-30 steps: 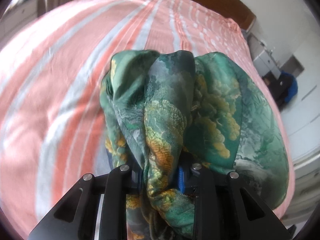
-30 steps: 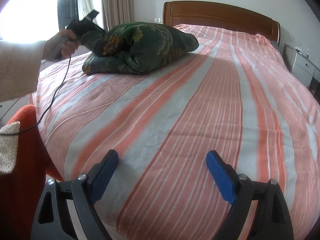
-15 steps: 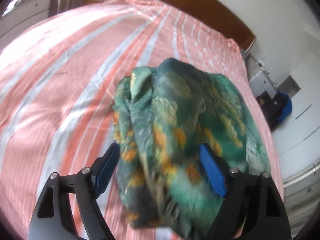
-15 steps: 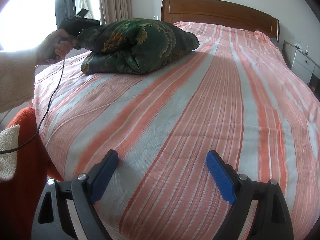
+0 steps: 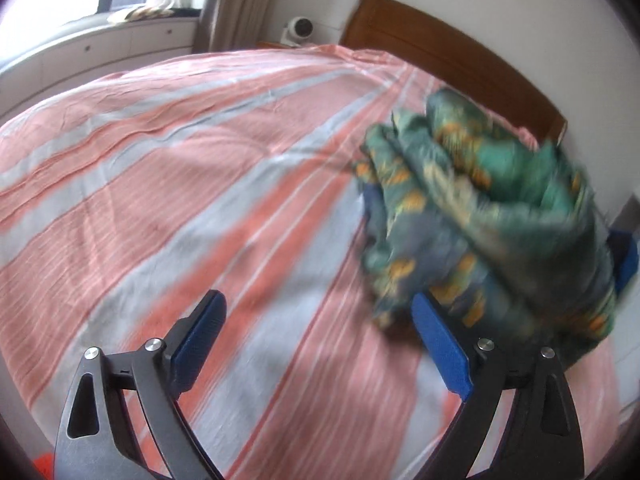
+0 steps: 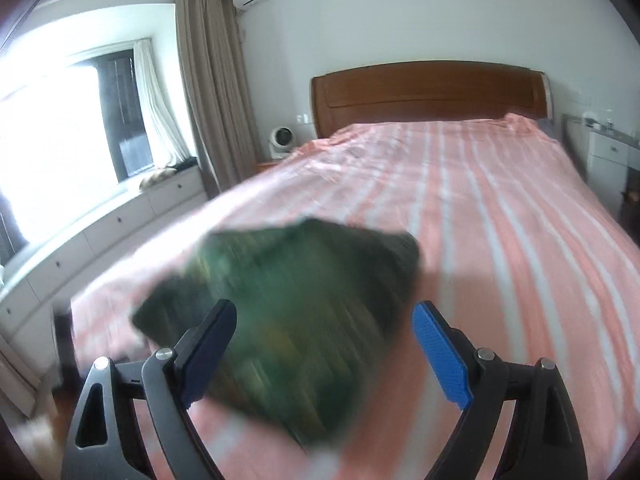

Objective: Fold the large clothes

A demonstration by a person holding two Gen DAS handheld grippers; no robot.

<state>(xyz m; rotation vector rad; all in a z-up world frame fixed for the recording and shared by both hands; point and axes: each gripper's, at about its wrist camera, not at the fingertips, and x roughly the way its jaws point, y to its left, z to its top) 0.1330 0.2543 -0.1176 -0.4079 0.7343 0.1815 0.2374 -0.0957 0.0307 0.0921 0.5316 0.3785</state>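
Both jaws gape: green garment (image 5: 480, 216) right of left's, ahead of right's.

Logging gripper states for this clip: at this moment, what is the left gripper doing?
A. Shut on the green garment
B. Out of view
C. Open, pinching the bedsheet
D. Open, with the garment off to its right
D: the left gripper has its jaws spread with only striped bedsheet between them; the green garment lies bundled to the right.

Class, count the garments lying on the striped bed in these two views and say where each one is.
1. The green patterned garment lies bundled on the striped bed, just ahead of the open right gripper and right of the open left gripper. Blur could hide others.
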